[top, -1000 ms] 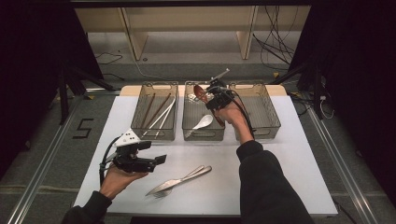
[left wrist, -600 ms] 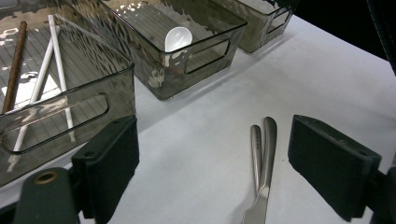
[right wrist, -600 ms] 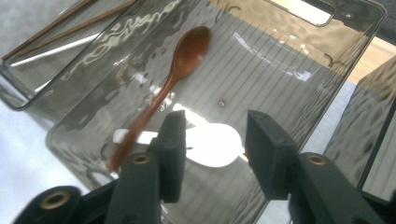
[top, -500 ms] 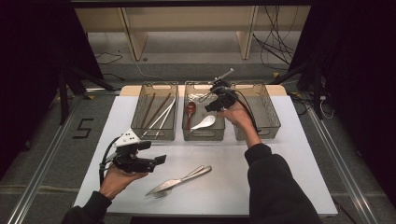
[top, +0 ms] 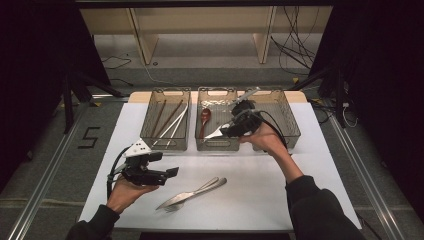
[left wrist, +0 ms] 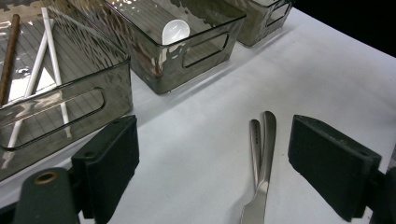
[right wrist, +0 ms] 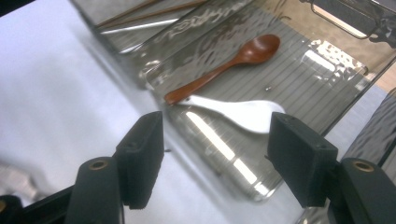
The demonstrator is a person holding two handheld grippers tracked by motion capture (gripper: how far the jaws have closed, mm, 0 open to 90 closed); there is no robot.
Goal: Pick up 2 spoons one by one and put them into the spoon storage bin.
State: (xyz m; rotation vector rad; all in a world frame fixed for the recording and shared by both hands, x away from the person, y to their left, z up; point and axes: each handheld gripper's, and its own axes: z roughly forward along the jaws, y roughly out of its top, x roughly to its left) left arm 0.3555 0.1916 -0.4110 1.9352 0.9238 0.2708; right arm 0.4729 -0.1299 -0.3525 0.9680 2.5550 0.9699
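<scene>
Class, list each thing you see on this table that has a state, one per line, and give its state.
Left tongs: open, empty, above the white table.
Right tongs: jaws just opened, empty.
Brown wooden spoon: lying in the middle clear plastic basket.
White ceramic spoon: lying flat in the same basket.
Steel knife and fork: lying together on the table.
Chopsticks: lying in the left clear basket.

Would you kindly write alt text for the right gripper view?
The right tongs stand open with nothing between them above a clear bin that holds a brown wooden spoon and a white spoon, their handles meeting. A second bin with chopsticks sits beyond.
</scene>
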